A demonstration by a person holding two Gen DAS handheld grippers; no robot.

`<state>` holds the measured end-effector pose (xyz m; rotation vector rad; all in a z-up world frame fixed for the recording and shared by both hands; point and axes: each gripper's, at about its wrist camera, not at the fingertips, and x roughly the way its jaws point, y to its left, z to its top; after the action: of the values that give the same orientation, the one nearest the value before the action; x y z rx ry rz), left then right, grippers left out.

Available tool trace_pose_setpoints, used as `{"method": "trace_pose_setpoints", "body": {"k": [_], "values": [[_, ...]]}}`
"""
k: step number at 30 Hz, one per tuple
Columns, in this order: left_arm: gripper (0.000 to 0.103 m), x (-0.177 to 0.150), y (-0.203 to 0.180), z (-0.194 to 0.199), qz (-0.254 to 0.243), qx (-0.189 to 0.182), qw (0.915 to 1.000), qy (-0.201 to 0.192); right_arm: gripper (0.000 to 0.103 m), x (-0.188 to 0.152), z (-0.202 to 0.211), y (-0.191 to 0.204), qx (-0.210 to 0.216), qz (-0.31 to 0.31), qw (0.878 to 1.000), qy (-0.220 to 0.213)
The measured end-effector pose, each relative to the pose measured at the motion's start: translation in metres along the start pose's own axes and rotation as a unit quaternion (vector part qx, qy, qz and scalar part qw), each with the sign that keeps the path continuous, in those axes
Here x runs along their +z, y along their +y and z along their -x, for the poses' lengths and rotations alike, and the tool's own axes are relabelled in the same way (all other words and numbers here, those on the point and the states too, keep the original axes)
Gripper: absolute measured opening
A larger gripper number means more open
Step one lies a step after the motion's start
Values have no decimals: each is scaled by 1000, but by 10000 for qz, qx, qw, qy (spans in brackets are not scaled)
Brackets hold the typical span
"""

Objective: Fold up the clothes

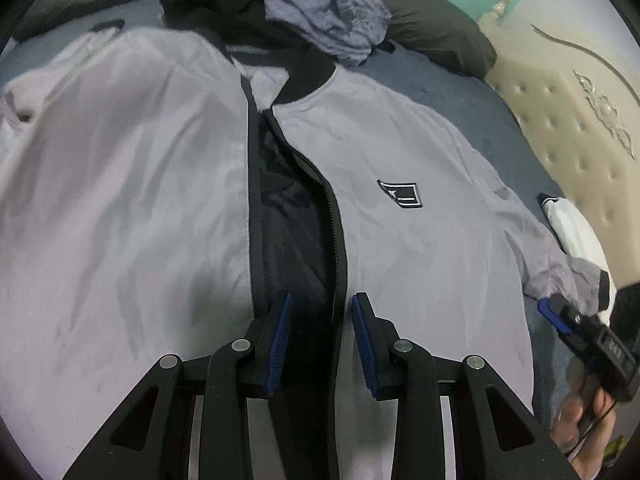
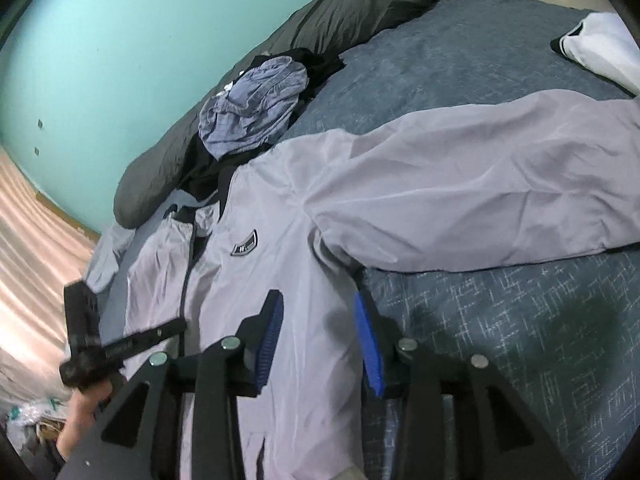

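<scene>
Folding hasn't really started here, judging by how things lie. On the bed (image 2: 500, 52) the grey jacket (image 1: 400, 240) is spread front-up, zip open down the middle with the dark lining showing, and no panel or sleeve has been turned over yet.

In the right wrist view, one sleeve (image 2: 460, 200) stretches out flat toward 3 o'clock across the blue bedspread. In the left wrist view that sleeve's cuff (image 1: 580, 276) sits bunched at about 4 o'clock, next to a white garment (image 1: 576, 228).

The left gripper (image 1: 320, 340) hangs over the open zip near the hem, jaws parted with nothing pinched between the blue pads (fabric is under them, not in them). The right gripper (image 2: 320, 340) is released too, jaws apart over the jacket's side edge just below the armpit, one pad above grey fabric and the other at the fabric's edge by the bedspread. No earlier shot to compare, so no clue what it was up to.

Still waiting at 12 o'clock: a crumpled blue-grey checked garment (image 1: 324, 24) on top of some black clothing (image 2: 312, 64), against the dark pillows (image 2: 360, 16). So basically everything's left: both sleeves in, body folded, then the rest of the pile.
</scene>
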<state>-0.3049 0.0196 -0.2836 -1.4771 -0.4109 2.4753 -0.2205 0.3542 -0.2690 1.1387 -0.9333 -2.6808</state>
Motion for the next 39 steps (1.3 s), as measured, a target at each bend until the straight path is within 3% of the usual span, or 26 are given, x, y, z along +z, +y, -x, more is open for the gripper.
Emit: {"method": "trace_pose_setpoints", "body": {"k": [2,5,7,8,22,27,33,39], "values": [[33,1,0,-7,36,-31,10000,56,38,-3,-1,-1,98,-15,9999,-47],[22,1,1,-10,101,-101,9999,76,38,-6,-5,-3,176,-13,9998,-54],[6,-1,2,-8,139,-133,9998,66,38,-9,-9,-3,178,33,9998,-21],[4,-2,3,-6,157,-145,9998,55,38,-9,-11,-4,191,15,9998,13],[4,-10,14,-2,289,5,9995,157,38,-6,-13,-21,299,-325,9990,10],[7,-9,12,16,289,80,9995,-59,38,-4,-14,-30,302,-491,9983,30],[10,-17,7,50,223,341,9974,-598,38,-3,-16,-36,320,-651,9974,26],[13,-17,-13,26,-233,204,9990,-329,38,-5,-16,-35,333,-667,9972,22]]}}
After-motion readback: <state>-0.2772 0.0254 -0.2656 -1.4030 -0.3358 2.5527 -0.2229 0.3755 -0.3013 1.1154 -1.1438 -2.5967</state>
